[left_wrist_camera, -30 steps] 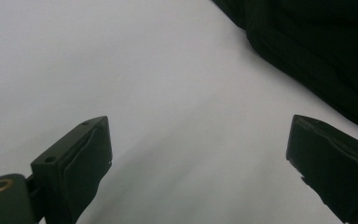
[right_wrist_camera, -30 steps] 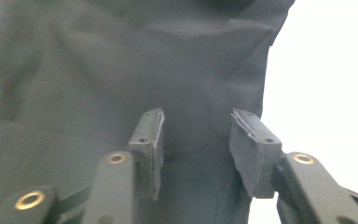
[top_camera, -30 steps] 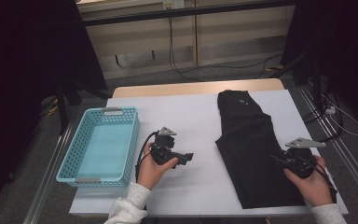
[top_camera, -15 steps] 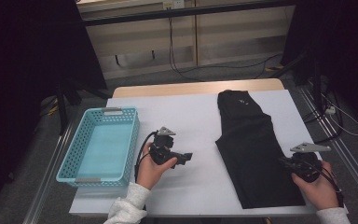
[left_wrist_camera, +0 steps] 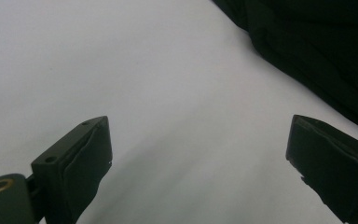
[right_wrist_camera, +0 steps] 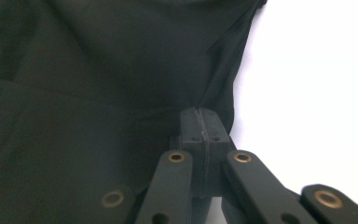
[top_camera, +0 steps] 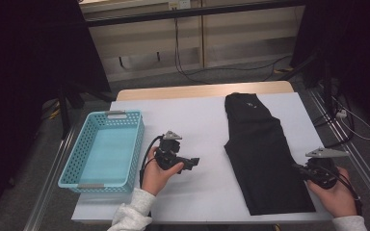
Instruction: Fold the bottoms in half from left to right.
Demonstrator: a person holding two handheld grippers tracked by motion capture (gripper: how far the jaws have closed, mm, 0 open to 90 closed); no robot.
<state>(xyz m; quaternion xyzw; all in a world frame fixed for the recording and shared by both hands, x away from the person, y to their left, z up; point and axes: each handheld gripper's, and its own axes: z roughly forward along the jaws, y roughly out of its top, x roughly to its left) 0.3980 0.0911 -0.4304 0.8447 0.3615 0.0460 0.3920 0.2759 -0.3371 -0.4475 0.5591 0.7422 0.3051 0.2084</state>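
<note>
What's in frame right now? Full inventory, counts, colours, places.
black garment: 1, black, laid flat on the right half of the table, long axis running away from the person
basket: 1, light blue, lattice walls, on the table's left edge, nothing inside
table: 1, white top with a wooden strip along the far edge
cables: several, dark, on the floor beyond the table
left gripper: 1, black, jaws wide apart over bare table, left of the garment
right gripper: 1, black, jaws shut at the garment's right edge, cloth seemingly pinched
hands: 2, in light sleeves, bottom of the high view
</note>
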